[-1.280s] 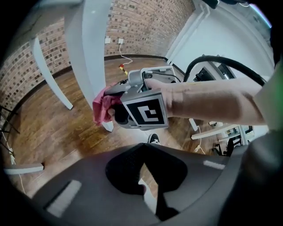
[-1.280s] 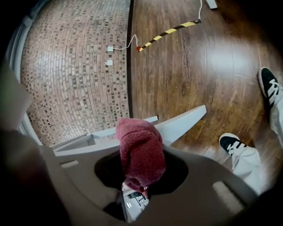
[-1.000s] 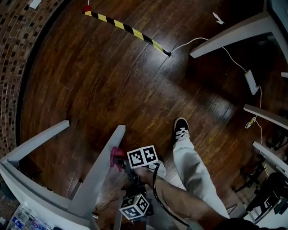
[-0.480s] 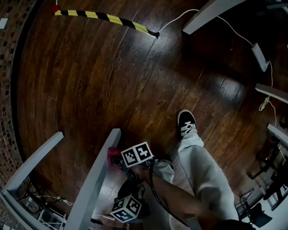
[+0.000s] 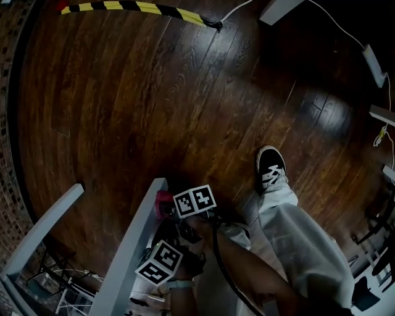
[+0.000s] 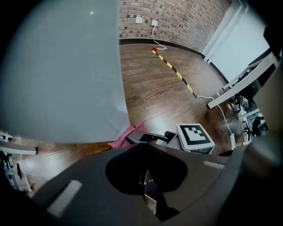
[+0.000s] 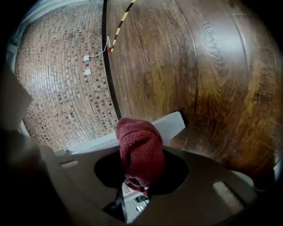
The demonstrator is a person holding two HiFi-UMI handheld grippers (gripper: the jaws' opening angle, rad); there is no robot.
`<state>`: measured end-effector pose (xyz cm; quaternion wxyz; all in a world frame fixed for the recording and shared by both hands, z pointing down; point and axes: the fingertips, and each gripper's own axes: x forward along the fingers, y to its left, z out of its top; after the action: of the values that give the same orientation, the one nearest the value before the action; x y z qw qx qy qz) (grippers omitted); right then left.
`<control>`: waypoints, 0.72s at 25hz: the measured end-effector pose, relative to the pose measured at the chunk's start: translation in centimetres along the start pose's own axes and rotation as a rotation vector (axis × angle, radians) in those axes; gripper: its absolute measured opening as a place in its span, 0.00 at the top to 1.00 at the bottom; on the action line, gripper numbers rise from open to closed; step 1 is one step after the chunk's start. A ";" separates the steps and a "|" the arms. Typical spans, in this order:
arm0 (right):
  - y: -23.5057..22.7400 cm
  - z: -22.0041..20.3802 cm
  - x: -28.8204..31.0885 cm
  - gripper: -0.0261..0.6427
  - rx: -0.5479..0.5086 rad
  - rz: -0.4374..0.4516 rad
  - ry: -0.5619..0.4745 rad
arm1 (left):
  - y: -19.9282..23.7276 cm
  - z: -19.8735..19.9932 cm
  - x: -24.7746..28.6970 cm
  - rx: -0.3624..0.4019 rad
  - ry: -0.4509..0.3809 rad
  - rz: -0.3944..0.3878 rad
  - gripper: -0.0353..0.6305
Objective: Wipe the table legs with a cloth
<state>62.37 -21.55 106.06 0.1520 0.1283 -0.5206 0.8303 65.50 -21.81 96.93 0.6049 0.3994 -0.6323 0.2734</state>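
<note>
Low in the head view, left of centre, a pale table leg (image 5: 139, 237) slants up from the bottom edge and ends on the dark wooden floor (image 5: 154, 105). At its foot a small pink cloth (image 5: 163, 199) shows, touching the leg's right edge, with the right gripper (image 5: 176, 208) just beside it under its marker cube. The left gripper (image 5: 160, 262) sits lower, against the same leg. A second leg (image 5: 43, 222) crosses the lower left corner, a shoe (image 5: 270, 168) stands at right, and a yellow-and-black strip (image 5: 133, 7) lies along the top edge. This view does not show either gripper's jaws.

Across the left gripper view, the leg (image 6: 62, 70) fills the upper left as a broad grey face. The left gripper (image 6: 148, 194) has its jaws pressed together with nothing between them. Beyond, at centre, the cloth (image 6: 128, 134) lies at the leg's lower corner beside the other gripper's marker cube.

Centre frame in the right gripper view, the right gripper (image 7: 135, 187) pinches the bunched cloth (image 7: 139, 152), which stands up from the jaws. The leg's end (image 7: 170, 126) lies right behind it, and a brick wall (image 7: 62, 88) fills the left.
</note>
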 end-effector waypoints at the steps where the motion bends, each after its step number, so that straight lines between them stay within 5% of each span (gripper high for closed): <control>1: -0.9 0.3 0.3 0.83 0.003 -0.014 -0.001 | -0.1 0.0 0.6 0.009 0.013 0.001 0.95; 6: -4.5 1.7 1.8 0.83 0.008 -0.048 0.015 | 0.4 -0.6 1.9 0.085 0.040 0.015 0.95; 12: -7.6 6.2 2.6 0.83 -0.095 -0.176 -0.012 | 0.2 -1.2 4.2 -0.037 0.088 0.008 0.95; 15: -5.0 10.0 3.2 0.83 -0.137 -0.092 -0.076 | -1.0 -0.6 4.7 -0.046 0.068 -0.038 0.95; 18: -4.1 9.9 5.6 0.83 -0.256 -0.110 0.066 | -1.4 0.8 4.6 -0.011 0.048 -0.029 0.95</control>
<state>59.38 -28.18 115.73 0.2294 0.1085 -0.6091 0.7514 66.48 -23.98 101.15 0.6258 0.3986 -0.6134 0.2708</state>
